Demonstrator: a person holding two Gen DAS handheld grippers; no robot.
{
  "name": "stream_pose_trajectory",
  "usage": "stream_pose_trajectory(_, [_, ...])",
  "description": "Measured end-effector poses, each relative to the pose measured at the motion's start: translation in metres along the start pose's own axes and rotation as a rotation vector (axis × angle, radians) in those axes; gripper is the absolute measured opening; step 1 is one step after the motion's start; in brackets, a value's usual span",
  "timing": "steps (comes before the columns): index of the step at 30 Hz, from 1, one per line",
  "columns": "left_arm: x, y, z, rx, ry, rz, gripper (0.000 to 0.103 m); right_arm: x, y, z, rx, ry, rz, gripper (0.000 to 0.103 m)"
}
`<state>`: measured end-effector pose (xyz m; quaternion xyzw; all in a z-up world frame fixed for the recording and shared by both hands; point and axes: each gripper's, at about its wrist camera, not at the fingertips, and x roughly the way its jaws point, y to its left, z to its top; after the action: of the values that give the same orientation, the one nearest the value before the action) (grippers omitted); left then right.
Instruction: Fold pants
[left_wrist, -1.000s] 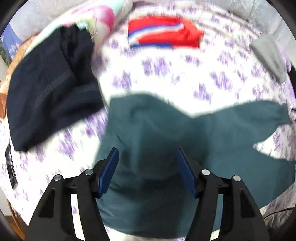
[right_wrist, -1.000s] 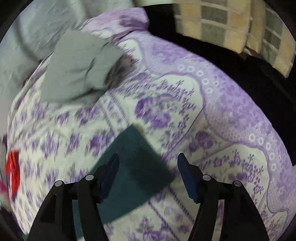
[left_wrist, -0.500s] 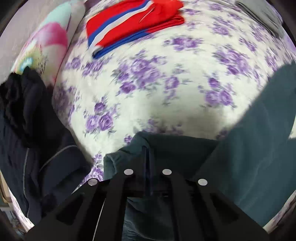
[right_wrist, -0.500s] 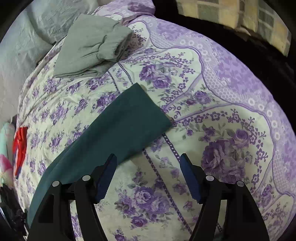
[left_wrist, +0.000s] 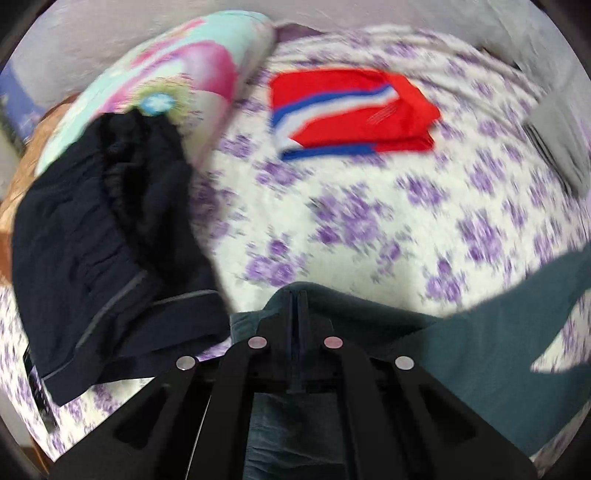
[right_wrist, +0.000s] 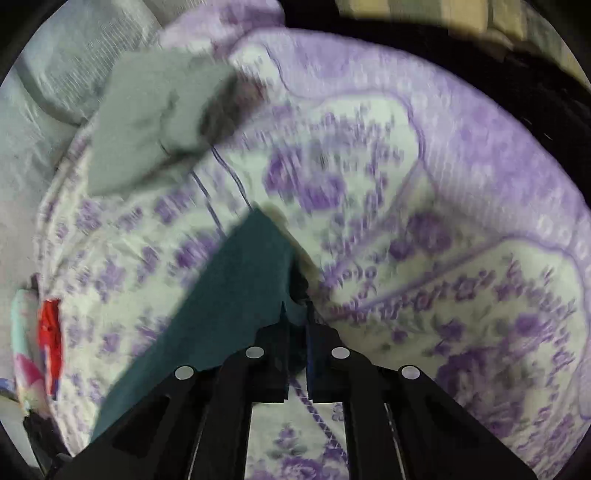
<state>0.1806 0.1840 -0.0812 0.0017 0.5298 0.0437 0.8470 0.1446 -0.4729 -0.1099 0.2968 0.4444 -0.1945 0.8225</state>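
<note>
The dark teal pants (left_wrist: 461, 354) lie on a bed with a purple-flowered sheet (left_wrist: 369, 221). My left gripper (left_wrist: 297, 299) is shut on the waist end of the pants, and the cloth rises between its fingers. In the right wrist view my right gripper (right_wrist: 295, 310) is shut on the hem corner of one teal leg (right_wrist: 229, 295), which runs back to the lower left. Both views are blurred by motion.
Dark navy pants (left_wrist: 103, 251) lie crumpled at the left by a flowered pillow (left_wrist: 166, 85). Folded red, white and blue shorts (left_wrist: 351, 114) lie at the back. A folded grey garment (right_wrist: 155, 122) lies near the bed's far corner. The bed edge (right_wrist: 498, 122) drops off at the right.
Both grippers were open one second ago. The left one shut on the waist half a second ago; the right one has now shut on the leg hem. Both views have shifted.
</note>
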Motion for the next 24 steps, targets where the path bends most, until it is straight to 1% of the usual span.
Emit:
stream_pose_trajectory(2, [-0.01,0.014,0.003,-0.079,-0.036,0.001,0.001,-0.024,-0.001,0.006,-0.016,-0.047,0.025,0.006])
stream_pose_trajectory(4, [-0.013,0.025,0.006,-0.145,-0.047,-0.009,0.001,-0.044,-0.009,0.009,-0.028,-0.049,0.006,0.006])
stream_pose_trajectory(5, [-0.012,0.027,0.006,-0.155,-0.044,-0.005,0.001,-0.051,-0.014,0.008,-0.048,-0.041,0.005,0.007])
stream_pose_trajectory(6, [-0.008,0.027,0.006,-0.152,-0.042,0.021,0.001,-0.051,-0.017,0.006,-0.066,-0.026,0.004,0.008])
stream_pose_trajectory(7, [-0.006,0.026,0.006,-0.14,-0.043,0.048,0.001,-0.047,-0.02,0.004,-0.083,-0.004,-0.007,0.015])
stream_pose_trajectory(8, [0.004,0.024,0.008,-0.124,-0.028,0.074,0.001,-0.041,-0.027,0.001,-0.089,0.019,-0.037,0.026])
stream_pose_trajectory(9, [0.012,0.022,0.009,-0.12,-0.012,0.079,0.001,-0.031,-0.038,-0.005,-0.073,0.047,-0.112,0.054])
stream_pose_trajectory(10, [0.019,0.021,0.009,-0.114,0.004,0.091,0.001,-0.025,-0.044,-0.007,-0.05,0.061,-0.177,0.059])
stream_pose_trajectory(11, [0.026,0.018,0.01,-0.098,0.032,0.129,0.001,-0.023,-0.051,-0.008,-0.027,0.064,-0.228,0.059])
stream_pose_trajectory(12, [0.025,0.017,0.01,-0.096,0.033,0.126,0.001,-0.027,-0.054,-0.009,-0.005,0.039,-0.242,0.059])
stream_pose_trajectory(13, [0.023,0.016,0.01,-0.099,0.022,0.103,0.001,-0.035,-0.052,-0.009,-0.004,-0.001,-0.242,0.059])
stream_pose_trajectory(14, [0.015,0.013,0.01,-0.093,0.001,0.069,0.002,-0.042,-0.046,-0.009,-0.023,-0.042,-0.247,0.059])
stream_pose_trajectory(15, [0.011,0.009,0.011,-0.073,-0.009,0.057,0.005,-0.048,-0.034,-0.009,-0.071,-0.083,-0.247,0.059])
stream_pose_trajectory(16, [0.009,0.004,0.01,-0.038,-0.015,0.052,0.011,-0.051,-0.022,-0.008,-0.122,-0.103,-0.223,0.059])
stream_pose_trajectory(17, [0.008,-0.001,0.009,-0.003,-0.017,0.046,0.016,-0.051,-0.015,-0.006,-0.144,-0.104,-0.202,0.059])
stream_pose_trajectory(18, [0.008,-0.004,0.009,0.022,-0.016,0.044,0.024,-0.046,-0.003,-0.004,-0.178,-0.084,-0.152,0.059])
stream_pose_trajectory(19, [0.01,-0.008,0.009,0.058,-0.01,0.054,0.028,-0.041,0.008,-0.002,-0.203,-0.062,-0.11,0.059])
stream_pose_trajectory(20, [0.012,-0.01,0.008,0.072,-0.005,0.059,0.029,-0.032,0.023,-0.002,-0.247,-0.031,-0.072,0.059])
stream_pose_trajectory(21, [0.014,-0.012,0.006,0.08,0.004,0.053,0.029,-0.024,0.037,-0.005,-0.288,-0.001,-0.055,0.059])
stream_pose_trajectory(23, [0.02,-0.013,0.001,0.08,0.032,0.016,0.032,-0.001,0.074,-0.019,-0.411,0.104,0.008,0.059])
stream_pose_trajectory(24, [0.022,-0.013,-0.001,0.084,0.044,0.006,0.036,0.004,0.088,-0.028,-0.468,0.134,0.033,0.059])
